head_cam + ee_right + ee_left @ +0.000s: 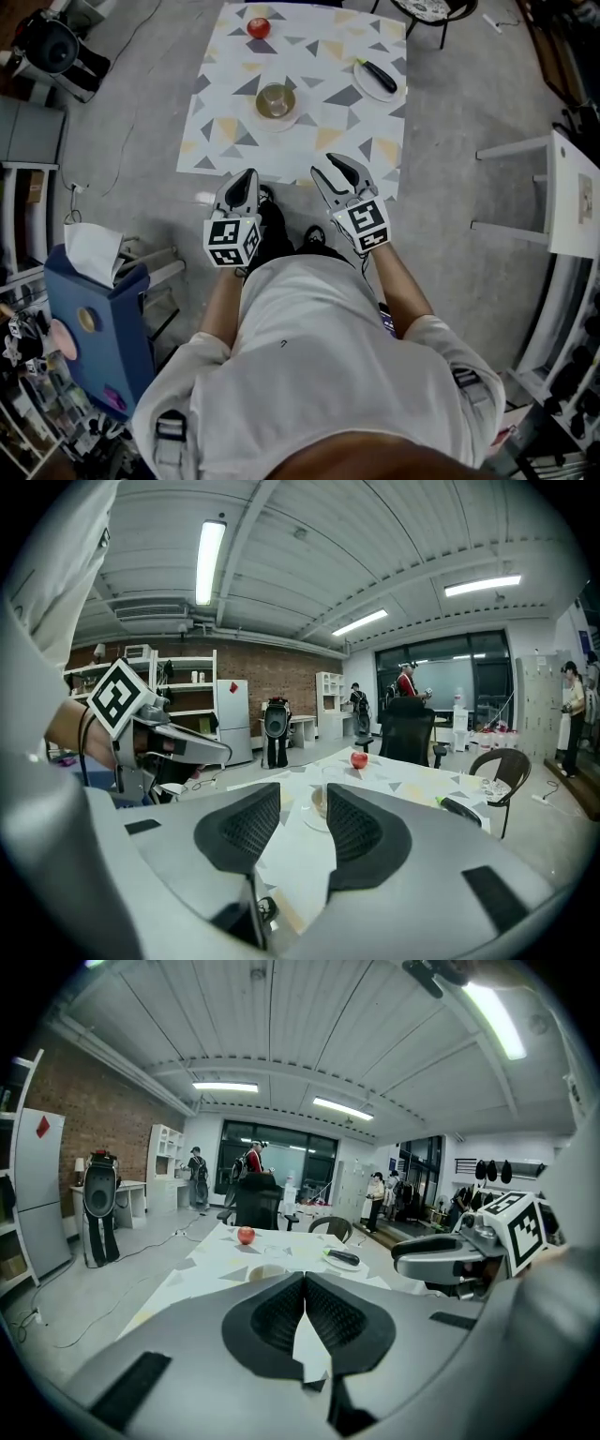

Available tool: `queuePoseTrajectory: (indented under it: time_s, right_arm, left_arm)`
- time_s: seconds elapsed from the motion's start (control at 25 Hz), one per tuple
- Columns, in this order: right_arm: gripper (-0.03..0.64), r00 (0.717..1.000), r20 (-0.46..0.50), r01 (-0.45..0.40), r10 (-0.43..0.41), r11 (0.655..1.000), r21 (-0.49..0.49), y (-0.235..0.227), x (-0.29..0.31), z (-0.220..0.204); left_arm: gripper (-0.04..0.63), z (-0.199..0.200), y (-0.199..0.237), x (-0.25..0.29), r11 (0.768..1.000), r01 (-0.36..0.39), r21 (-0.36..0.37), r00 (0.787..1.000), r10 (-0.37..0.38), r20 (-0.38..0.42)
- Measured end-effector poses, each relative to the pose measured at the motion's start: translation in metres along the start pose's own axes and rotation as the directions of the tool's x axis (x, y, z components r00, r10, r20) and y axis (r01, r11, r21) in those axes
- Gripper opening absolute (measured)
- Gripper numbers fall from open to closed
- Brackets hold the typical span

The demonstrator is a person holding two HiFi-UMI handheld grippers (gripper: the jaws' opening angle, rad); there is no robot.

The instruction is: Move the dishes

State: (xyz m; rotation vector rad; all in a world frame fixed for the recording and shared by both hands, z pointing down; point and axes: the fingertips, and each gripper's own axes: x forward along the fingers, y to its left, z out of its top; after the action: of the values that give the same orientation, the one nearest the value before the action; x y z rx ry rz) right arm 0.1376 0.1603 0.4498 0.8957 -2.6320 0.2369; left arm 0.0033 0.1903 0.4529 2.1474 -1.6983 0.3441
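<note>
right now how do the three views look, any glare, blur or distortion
Head view: even light, no glare, table and apple sharp. Left gripper view: strong fisheye with curved ceiling lines, black corners, and a lamp blown out to white. Right gripper view: same fisheye and dark corners, the apple small but still sharp.

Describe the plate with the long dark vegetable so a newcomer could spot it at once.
Find the table with the triangle-patterned cloth and look to its far right edge. There lies a white plate bearing a long dark vegetable. The bowl sits mid-table and the red fruit at the far left.
</note>
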Motion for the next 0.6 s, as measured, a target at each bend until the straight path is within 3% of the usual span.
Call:
queuePoseTrajectory:
  time_s: [0.36,0.6]
  right_arm:
    - [0.160,0.996,-0.083,0.020,-0.020,1.000,-0.003,-0.022,0.078,0.010]
    - [0.180,0.982,-0.166,0.100,-0.094,0.995,0.029,-0.035,0.121,0.008]
  left_arm:
    - [0.020,0.033,0.065,0.082,0.996,0.085,0.006,0.996,-0.085,-0.014]
    - [0.020,0.041,0.102,0.136,0.979,0.202,0.029,0.976,-0.199,-0.086]
